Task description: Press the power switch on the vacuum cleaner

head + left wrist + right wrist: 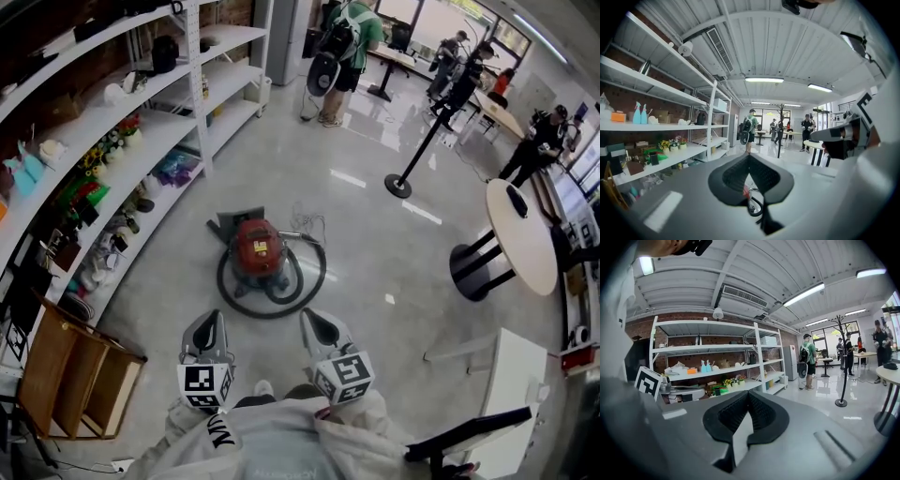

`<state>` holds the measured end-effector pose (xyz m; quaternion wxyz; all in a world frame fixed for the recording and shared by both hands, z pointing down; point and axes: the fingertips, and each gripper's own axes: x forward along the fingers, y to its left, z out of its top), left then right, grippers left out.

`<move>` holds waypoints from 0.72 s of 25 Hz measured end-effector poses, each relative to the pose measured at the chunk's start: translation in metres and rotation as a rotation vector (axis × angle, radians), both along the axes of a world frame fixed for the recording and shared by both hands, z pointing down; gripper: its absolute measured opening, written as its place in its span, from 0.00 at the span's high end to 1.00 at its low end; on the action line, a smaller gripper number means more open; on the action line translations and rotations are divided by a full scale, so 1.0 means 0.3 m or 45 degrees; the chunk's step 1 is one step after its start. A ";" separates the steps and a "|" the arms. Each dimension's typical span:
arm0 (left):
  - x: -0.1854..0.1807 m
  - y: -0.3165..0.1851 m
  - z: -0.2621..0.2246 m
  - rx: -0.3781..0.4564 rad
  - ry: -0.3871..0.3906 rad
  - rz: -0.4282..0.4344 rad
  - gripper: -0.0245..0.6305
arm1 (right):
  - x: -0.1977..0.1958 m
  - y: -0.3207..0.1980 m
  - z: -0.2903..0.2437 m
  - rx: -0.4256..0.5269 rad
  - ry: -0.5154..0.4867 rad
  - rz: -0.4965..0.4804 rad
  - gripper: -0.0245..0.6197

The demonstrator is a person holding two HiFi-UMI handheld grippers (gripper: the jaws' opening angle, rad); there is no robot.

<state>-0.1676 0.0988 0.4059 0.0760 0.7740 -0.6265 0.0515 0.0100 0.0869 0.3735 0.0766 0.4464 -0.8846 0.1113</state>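
With the left gripper (215, 317) and right gripper (309, 317) both closed on nothing and the red vacuum cleaner (260, 251) well ahead of the fingers (206, 334), a long reach could have missed the switch or snagged the hose (272, 315).

- My left gripper (749, 158) and right gripper (746, 395) wear smooth, matt grey plastic shells; my pads (733, 177) are black with a fine ribbed grain.
- The vacuum cleaner (259, 251) has a glossy red plastic body, and its hose (268, 315) is matt black.
- The floor (375, 234) is polished and mirrors the lights.
- The shelving (159, 127) looks like white-painted metal.
- The cabinet (70, 370) is bare wood.
- The wall (684, 341) is rough brick.
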 end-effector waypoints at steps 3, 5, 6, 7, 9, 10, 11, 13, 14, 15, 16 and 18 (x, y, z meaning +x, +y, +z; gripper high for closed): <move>-0.004 -0.015 0.014 -0.017 0.008 0.005 0.96 | 0.003 -0.011 0.006 -0.015 0.010 0.014 0.96; -0.005 -0.024 0.025 -0.029 0.018 0.006 0.96 | 0.001 -0.019 0.004 -0.017 0.012 0.017 0.96; -0.003 -0.029 0.028 -0.030 0.020 0.010 0.96 | 0.001 -0.025 0.005 -0.019 0.015 0.019 0.96; 0.001 -0.036 0.031 -0.030 0.020 0.015 0.96 | 0.003 -0.033 0.007 -0.021 0.019 0.022 0.96; 0.005 -0.051 0.029 -0.028 0.018 0.021 0.96 | 0.004 -0.050 0.014 -0.025 0.024 0.025 0.96; 0.004 -0.058 0.028 -0.026 0.018 0.019 0.96 | 0.002 -0.058 0.016 -0.027 0.024 0.023 0.96; 0.000 -0.066 0.027 -0.024 0.019 0.014 0.96 | -0.003 -0.067 0.018 -0.027 0.022 0.019 0.96; -0.016 -0.085 0.030 -0.022 0.018 -0.002 0.96 | -0.019 -0.091 0.021 -0.026 0.016 0.007 0.96; -0.027 -0.095 0.033 -0.023 0.016 -0.011 0.96 | -0.029 -0.105 0.023 -0.026 0.015 -0.001 0.96; -0.036 -0.104 0.036 -0.024 0.014 -0.021 0.96 | -0.038 -0.118 0.025 -0.027 0.013 -0.011 0.96; -0.045 -0.112 0.038 -0.028 0.011 -0.031 0.96 | -0.044 -0.130 0.028 -0.028 0.012 -0.020 0.96; -0.055 -0.132 0.043 -0.036 0.009 -0.049 0.96 | -0.051 -0.154 0.034 -0.031 0.013 -0.036 0.96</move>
